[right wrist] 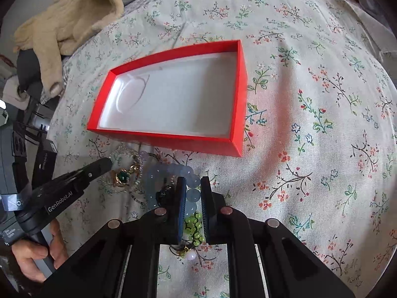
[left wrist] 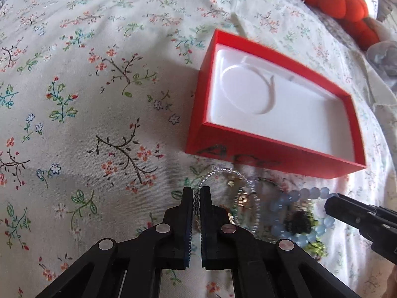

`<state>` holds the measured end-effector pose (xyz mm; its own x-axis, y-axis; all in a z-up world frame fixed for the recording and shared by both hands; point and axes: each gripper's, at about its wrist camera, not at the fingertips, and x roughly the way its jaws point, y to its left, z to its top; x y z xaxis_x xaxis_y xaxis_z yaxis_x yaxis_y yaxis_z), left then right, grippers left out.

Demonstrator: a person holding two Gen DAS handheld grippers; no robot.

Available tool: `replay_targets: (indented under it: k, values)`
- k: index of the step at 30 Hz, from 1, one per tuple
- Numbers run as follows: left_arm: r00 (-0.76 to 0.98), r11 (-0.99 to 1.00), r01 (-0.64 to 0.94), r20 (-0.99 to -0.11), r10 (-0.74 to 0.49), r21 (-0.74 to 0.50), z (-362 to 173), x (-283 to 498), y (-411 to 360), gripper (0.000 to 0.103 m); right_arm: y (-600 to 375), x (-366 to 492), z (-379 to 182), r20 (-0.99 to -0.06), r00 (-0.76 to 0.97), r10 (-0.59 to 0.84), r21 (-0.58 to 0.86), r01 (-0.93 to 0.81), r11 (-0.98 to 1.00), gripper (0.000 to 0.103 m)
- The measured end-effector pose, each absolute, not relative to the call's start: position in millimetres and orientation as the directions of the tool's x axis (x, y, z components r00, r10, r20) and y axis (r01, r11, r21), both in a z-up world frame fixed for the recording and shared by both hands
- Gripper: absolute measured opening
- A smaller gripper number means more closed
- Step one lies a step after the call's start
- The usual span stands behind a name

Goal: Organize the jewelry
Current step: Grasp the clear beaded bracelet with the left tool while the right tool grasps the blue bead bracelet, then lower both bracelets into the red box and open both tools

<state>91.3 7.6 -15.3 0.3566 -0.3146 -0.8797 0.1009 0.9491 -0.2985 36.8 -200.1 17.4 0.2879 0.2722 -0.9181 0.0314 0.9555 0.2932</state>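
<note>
A red box with a white liner lies open on the floral bedsheet; it also shows in the right wrist view. A heap of jewelry lies in front of it: a clear seed-bead bracelet, a pale blue bead bracelet, a green-stone ring and green beads. My left gripper is shut on the clear seed-bead bracelet. My right gripper is shut on the pale blue bead bracelet.
An orange plush toy and clear plastic lie at the back right. A beige garment lies at the bed's far left edge. Dark gear stands left of the bed.
</note>
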Motion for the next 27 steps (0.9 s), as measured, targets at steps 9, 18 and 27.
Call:
replay_targets:
  k: [9, 18, 27]
  values:
    - [0.452, 0.921, 0.146, -0.804, -0.387, -0.361, 36.1, 76.1, 6.8, 0.000, -194.2, 28.2, 60.5, -0.860, 0.386, 0.334, 0.364, 0.005, 0.931, 0.012]
    - [0.515, 0.877, 0.244, -0.711, -0.479, -0.414, 75.0, 76.4, -11.0, 0.000, -201.2, 26.7, 92.9, -0.796, 0.482, 0.366, 0.417, -0.001, 0.909, 0.012]
    - [0.504, 0.792, 0.270, -0.621, -0.601, -0.548, 63.1, 111.9, -35.3, 0.000, -211.9, 37.1, 114.3, -0.751, 0.558, 0.353, 0.442, 0.027, 0.897, 0.012]
